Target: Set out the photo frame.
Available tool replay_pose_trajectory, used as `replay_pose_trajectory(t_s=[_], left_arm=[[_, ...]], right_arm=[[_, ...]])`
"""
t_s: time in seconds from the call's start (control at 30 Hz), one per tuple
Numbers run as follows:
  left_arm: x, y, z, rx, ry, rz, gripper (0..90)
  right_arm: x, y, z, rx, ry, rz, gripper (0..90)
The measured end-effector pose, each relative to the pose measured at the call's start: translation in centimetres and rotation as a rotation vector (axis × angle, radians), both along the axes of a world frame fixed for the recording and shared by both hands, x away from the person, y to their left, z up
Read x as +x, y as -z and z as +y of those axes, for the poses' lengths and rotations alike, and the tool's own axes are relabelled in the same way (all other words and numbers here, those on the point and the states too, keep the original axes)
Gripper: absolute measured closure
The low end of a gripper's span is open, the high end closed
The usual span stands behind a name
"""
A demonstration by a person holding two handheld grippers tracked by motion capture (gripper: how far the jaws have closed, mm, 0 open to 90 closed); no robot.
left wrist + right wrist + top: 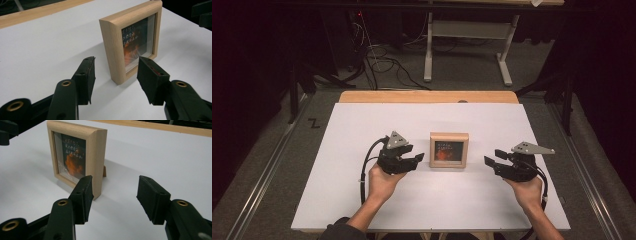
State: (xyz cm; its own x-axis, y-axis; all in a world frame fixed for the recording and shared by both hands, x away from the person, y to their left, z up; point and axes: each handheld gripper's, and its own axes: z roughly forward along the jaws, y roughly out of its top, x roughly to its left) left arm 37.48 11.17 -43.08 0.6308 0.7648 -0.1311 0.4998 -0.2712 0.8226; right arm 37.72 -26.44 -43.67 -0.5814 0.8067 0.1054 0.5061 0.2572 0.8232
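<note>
A small light-wood picture frame (449, 150) stands upright at the middle of the white table, showing a dark picture with an orange shape and pale writing. My left gripper (418, 161) is just left of it, open and pointing at its left edge. In the left gripper view the frame's corner (115, 42) stands a little beyond the gap between the jaws (116, 66), untouched. My right gripper (492, 161) is to the frame's right, also open. In the right gripper view the frame (98, 157) stands beyond the left jaw, clear of the open gripper (115, 185); a small back prop shows behind it.
The white tabletop (362, 130) has a wooden strip (427, 96) along its far edge. Beyond it, on the carpet, are loose cables (382, 65) and a white desk stand (467, 50). A black Z mark (314, 123) lies on the floor at the left.
</note>
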Motion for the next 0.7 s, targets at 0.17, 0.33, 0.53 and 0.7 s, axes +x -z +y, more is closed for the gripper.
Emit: replay_pose_trajectory(t_s=[0.17,0.33,0.53,0.7], left_arm=[[-0.3,-0.1,0.4,0.004,-0.005,0.000,47.6],[-0.5,-0.2,0.7,0.015,-0.004,-0.001,47.4],[-0.7,-0.1,0.9,0.018,-0.002,0.005,47.3],[-0.8,0.2,0.9,0.008,-0.007,0.010,47.4]], right_arm=[[-0.4,0.1,-0.6,0.001,0.008,0.003,46.3],[-0.8,0.1,-1.1,0.006,0.015,0.005,46.1],[-1.3,0.0,-1.6,0.012,0.016,0.001,45.9],[-1.8,0.1,-1.8,0.017,0.012,0.000,45.9]])
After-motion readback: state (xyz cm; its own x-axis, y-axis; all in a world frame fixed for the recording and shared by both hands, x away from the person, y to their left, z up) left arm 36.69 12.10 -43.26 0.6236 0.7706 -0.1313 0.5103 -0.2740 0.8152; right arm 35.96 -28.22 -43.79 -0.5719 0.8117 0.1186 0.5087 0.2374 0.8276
